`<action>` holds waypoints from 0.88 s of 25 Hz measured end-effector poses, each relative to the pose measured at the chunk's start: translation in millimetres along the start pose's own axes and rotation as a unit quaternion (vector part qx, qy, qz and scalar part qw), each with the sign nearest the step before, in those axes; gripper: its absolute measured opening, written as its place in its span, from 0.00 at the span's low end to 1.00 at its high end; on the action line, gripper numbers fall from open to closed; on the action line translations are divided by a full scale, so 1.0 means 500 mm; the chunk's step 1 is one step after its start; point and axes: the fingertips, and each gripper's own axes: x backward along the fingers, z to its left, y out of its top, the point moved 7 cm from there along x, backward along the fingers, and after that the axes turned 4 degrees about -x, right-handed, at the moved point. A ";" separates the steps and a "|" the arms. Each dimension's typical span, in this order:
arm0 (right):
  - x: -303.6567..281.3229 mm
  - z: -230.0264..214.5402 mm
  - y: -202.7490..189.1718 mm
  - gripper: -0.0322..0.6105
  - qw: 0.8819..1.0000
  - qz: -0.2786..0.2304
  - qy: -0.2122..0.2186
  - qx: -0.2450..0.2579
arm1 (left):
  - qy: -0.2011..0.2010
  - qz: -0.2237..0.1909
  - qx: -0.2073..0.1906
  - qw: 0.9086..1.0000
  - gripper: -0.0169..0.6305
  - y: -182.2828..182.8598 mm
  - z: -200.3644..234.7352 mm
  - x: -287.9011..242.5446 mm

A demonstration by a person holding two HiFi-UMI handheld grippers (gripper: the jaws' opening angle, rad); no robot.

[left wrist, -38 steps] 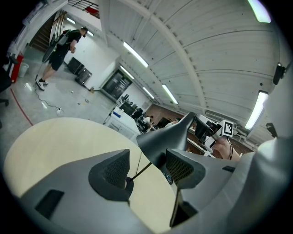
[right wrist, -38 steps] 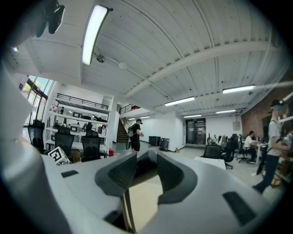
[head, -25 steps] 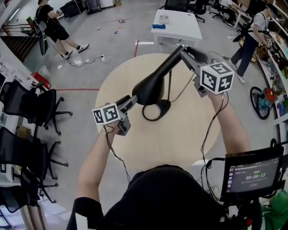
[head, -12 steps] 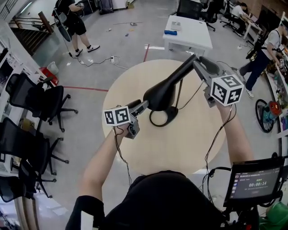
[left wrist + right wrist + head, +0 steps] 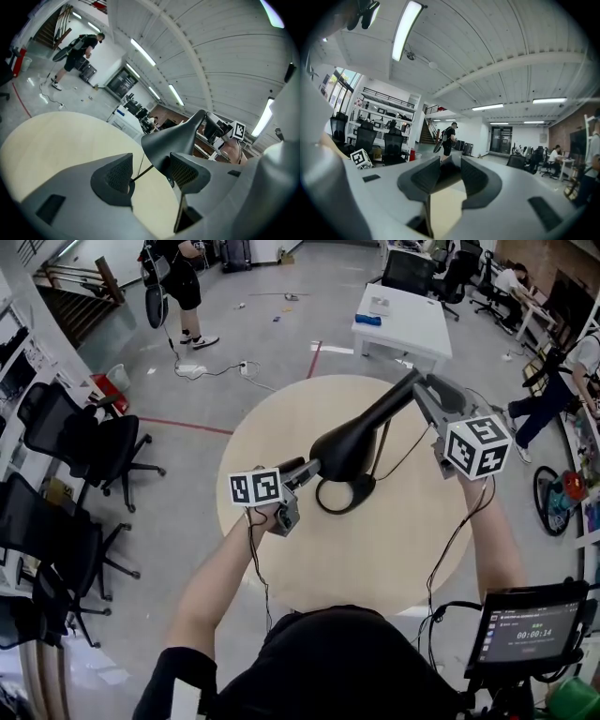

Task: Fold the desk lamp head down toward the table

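Head view: black lamp on the round tabletop (image 5: 394, 531), ring base (image 5: 362, 495) flat. The lamp head (image 5: 349, 442) hangs over the base, and the lamp arm (image 5: 394, 399) slants up to the right. My left tool (image 5: 305, 468) is at the lamp head's rim, my right tool (image 5: 424, 390) at the arm's top end.

Left gripper view: my left tool (image 5: 151, 164) has its jaws spread. The lamp head (image 5: 173, 140) sits just past the right jaw, and a thin cord (image 5: 140, 174) crosses the gap.

Right gripper view: my right tool (image 5: 450, 165) is pinching the dark lamp arm (image 5: 448, 174), which fills the gap.
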 end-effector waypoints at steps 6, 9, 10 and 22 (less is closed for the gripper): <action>0.000 0.006 0.002 0.27 1.000 0.002 -0.004 0.028 | 0.001 0.002 0.007 1.000 0.42 -0.004 0.001 -0.004; 0.000 0.008 0.003 0.27 0.999 0.000 -0.005 0.032 | 0.002 0.004 0.008 1.000 0.42 -0.004 0.001 -0.007; -0.001 0.009 0.004 0.27 0.999 -0.001 -0.005 0.032 | 0.002 0.003 0.009 1.000 0.42 -0.004 0.002 -0.008; 0.000 0.027 0.005 0.27 0.999 -0.010 -0.007 0.036 | 0.004 0.008 0.026 1.000 0.42 -0.022 0.008 -0.010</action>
